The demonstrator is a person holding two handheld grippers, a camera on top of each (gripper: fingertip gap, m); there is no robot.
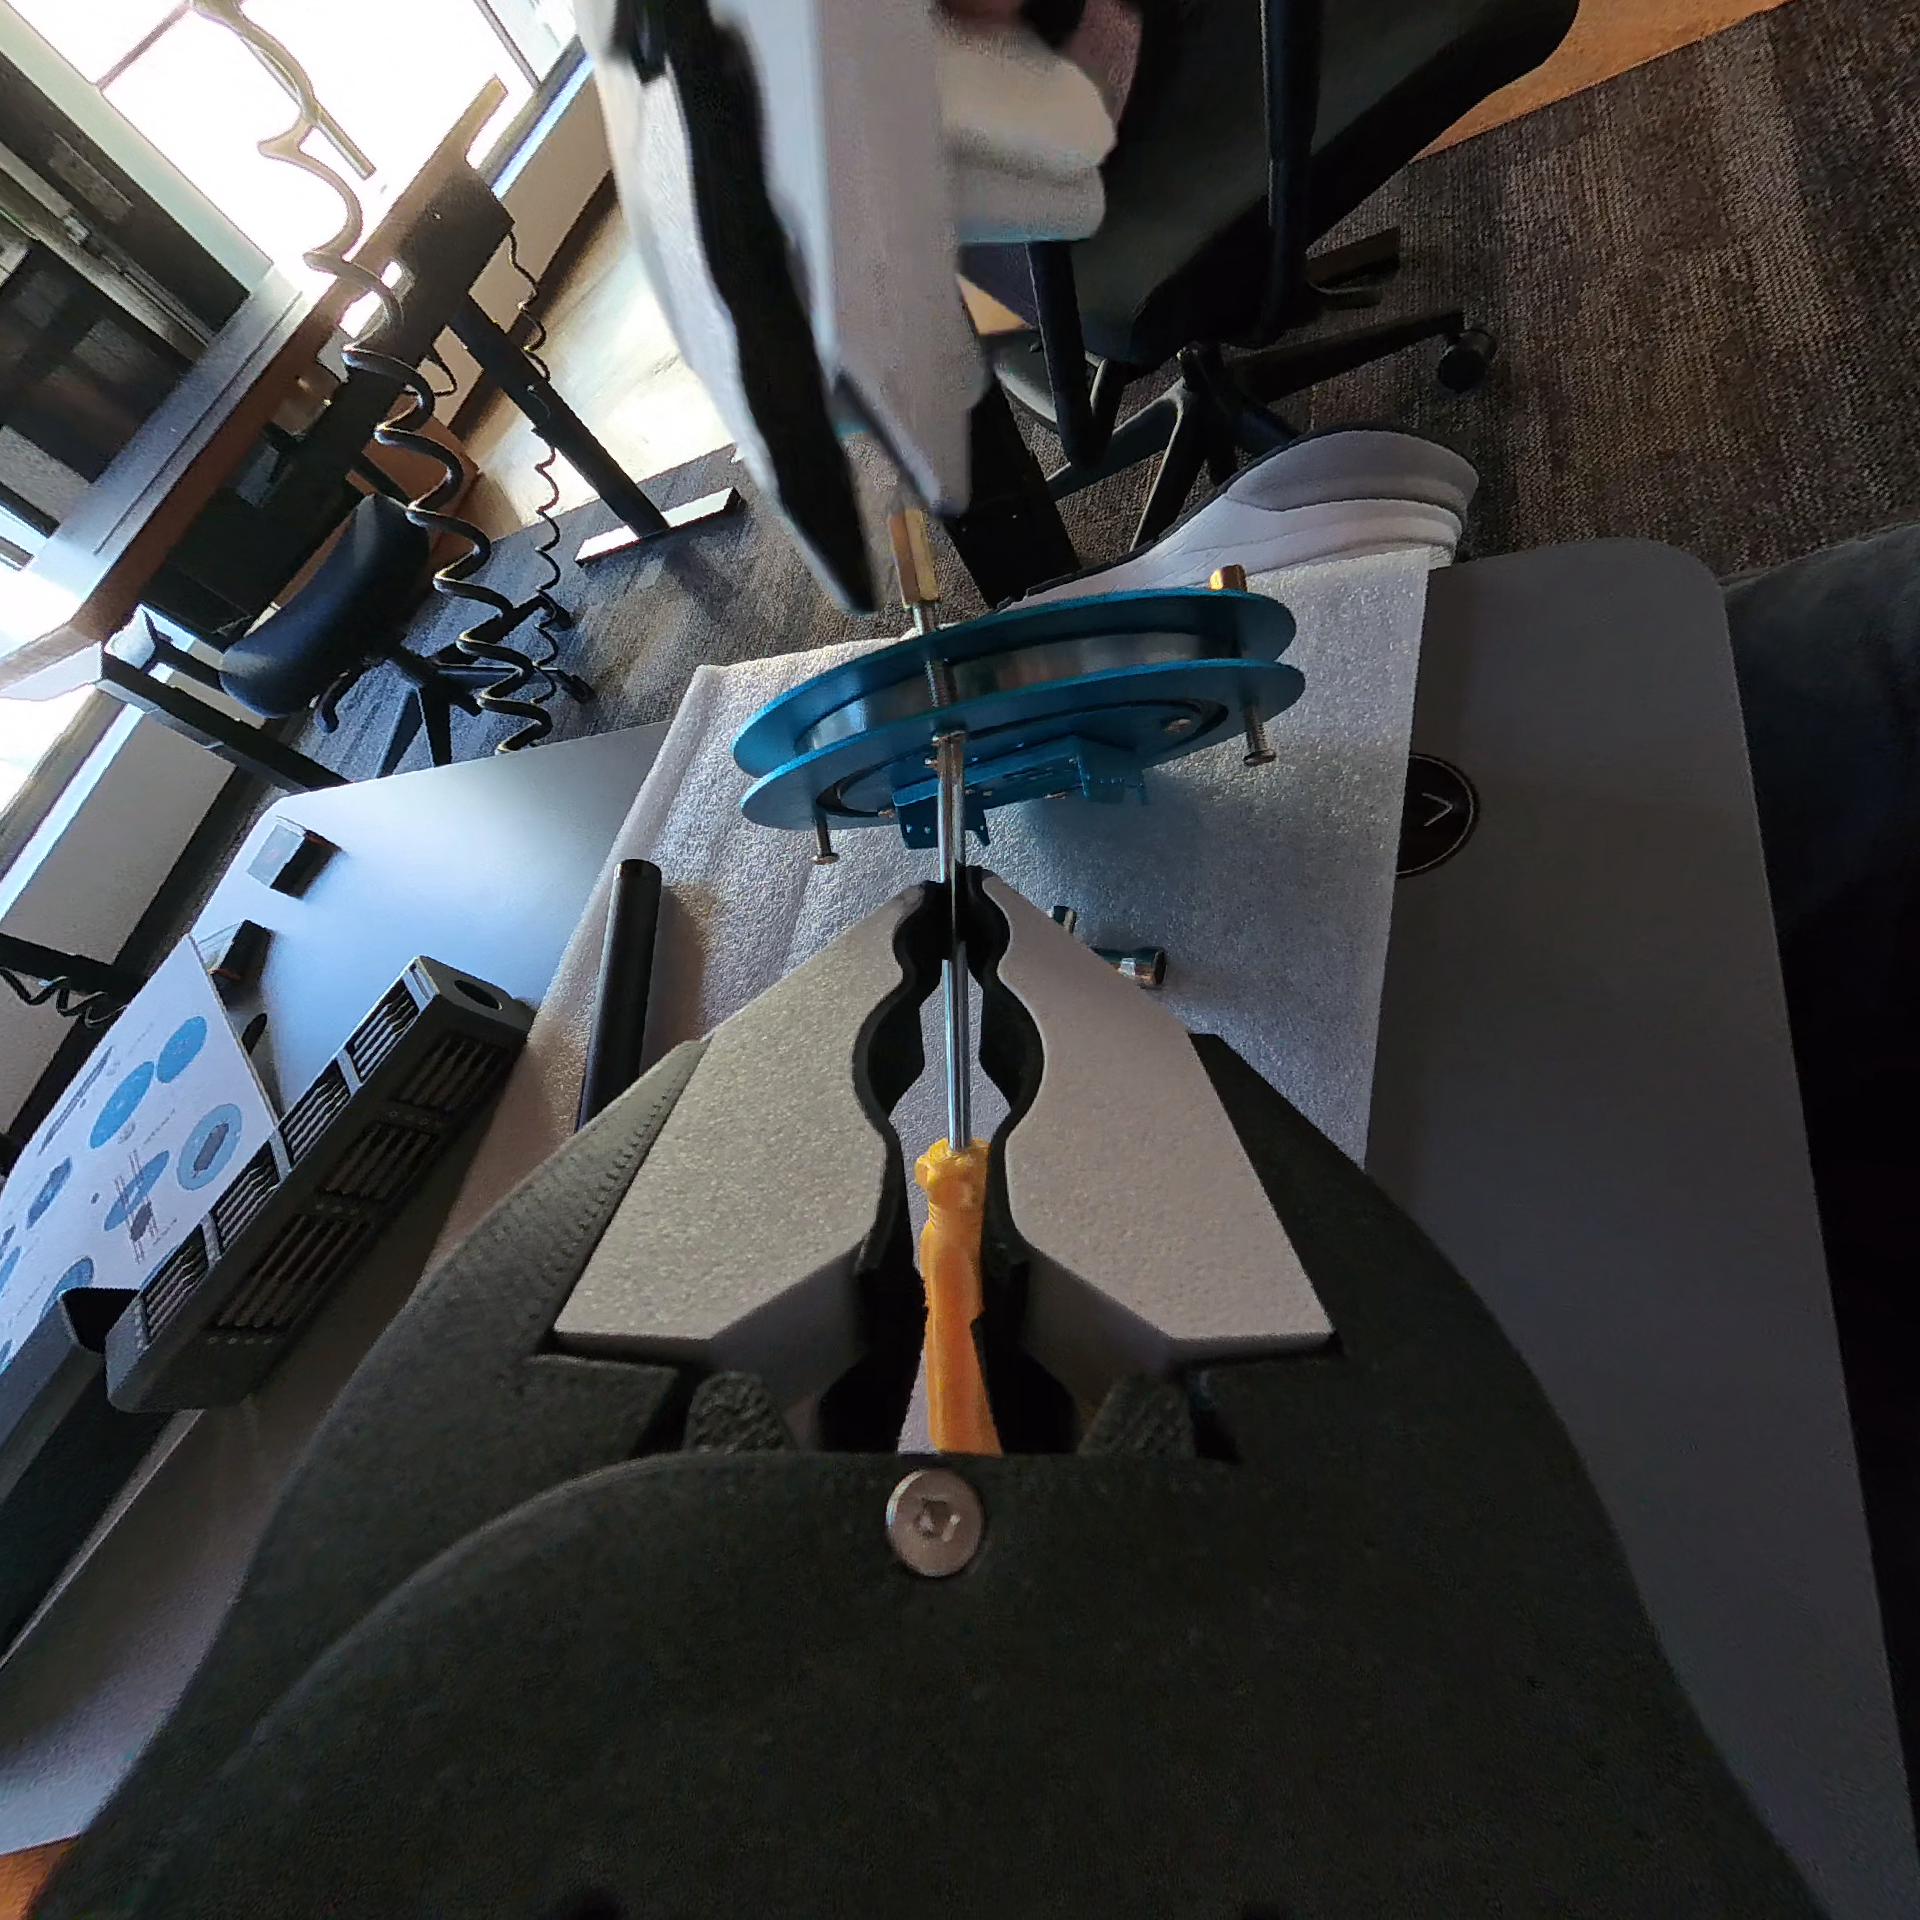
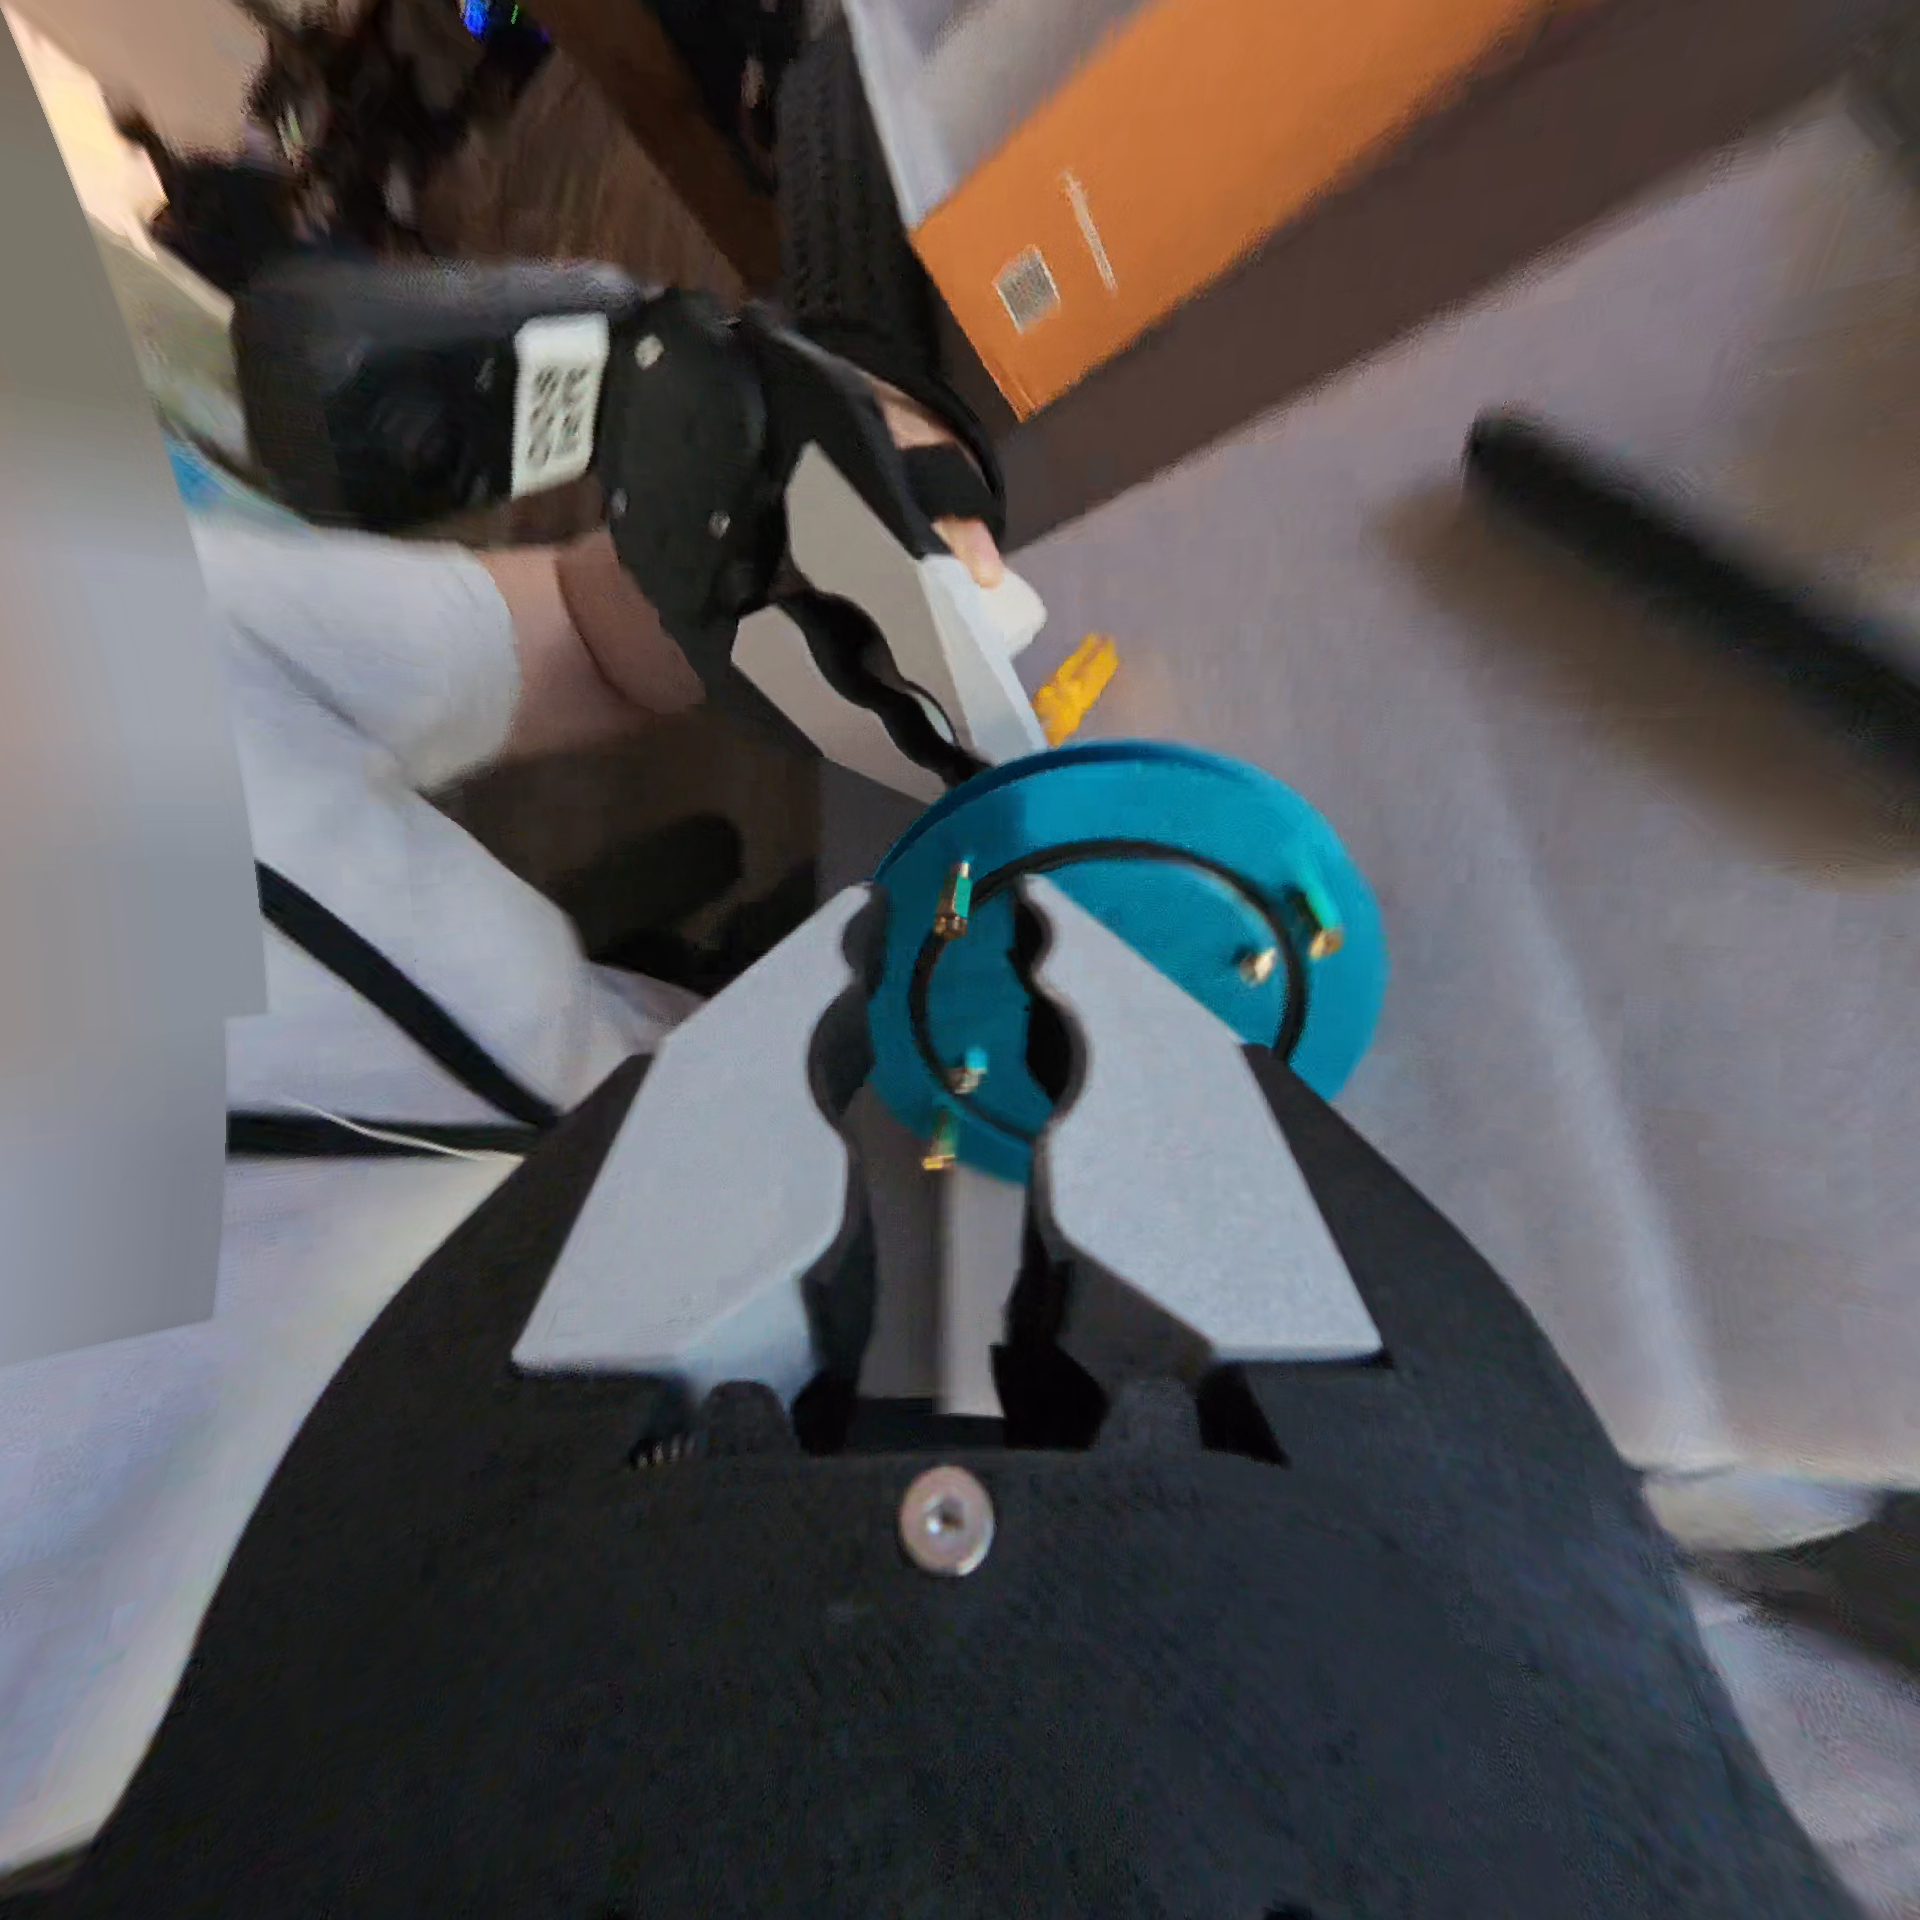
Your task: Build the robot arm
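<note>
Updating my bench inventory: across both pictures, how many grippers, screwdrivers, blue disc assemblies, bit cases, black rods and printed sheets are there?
Grippers: 2 (left gripper, right gripper)
Screwdriver: 1
Blue disc assembly: 1
Bit case: 1
Black rod: 1
Printed sheet: 1
Total: 7

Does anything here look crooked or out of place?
Yes: the blue disc assembly sits tilted rather than flat on the white foam sheet, held up by the right hand-held gripper. Two loose bolts lie on the foam beside it.
</note>
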